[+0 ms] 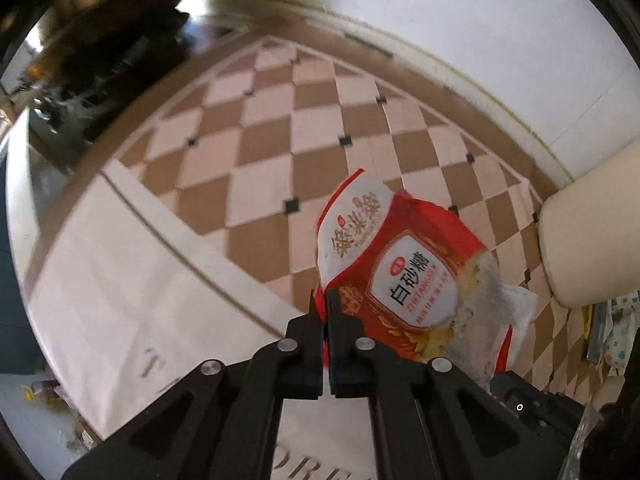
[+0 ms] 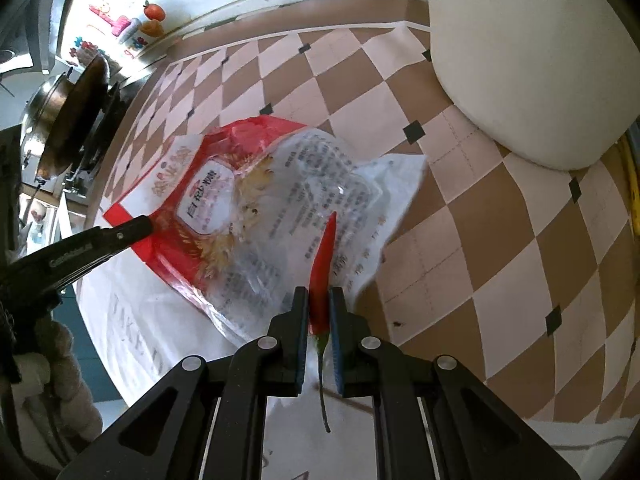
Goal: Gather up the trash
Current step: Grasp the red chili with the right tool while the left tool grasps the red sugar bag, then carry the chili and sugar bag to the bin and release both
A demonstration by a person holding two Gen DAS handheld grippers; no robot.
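Note:
My left gripper (image 1: 324, 300) is shut on the corner of a red and white plastic sugar bag (image 1: 400, 268) and holds it up over the checkered counter. The bag also shows in the right wrist view (image 2: 256, 208), with the left gripper's fingertips (image 2: 136, 228) pinching its red edge. My right gripper (image 2: 320, 300) is shut on a red chili pepper (image 2: 324, 264) with a green stem. The chili's tip points into the bag's open clear end.
A white paper bag with grey lettering (image 1: 132, 280) lies below both grippers. A white rounded container (image 2: 516, 60) stands at the right. A wok (image 2: 76, 112) sits on a black stove at the left. Fruit stickers (image 2: 154, 20) mark the white wall.

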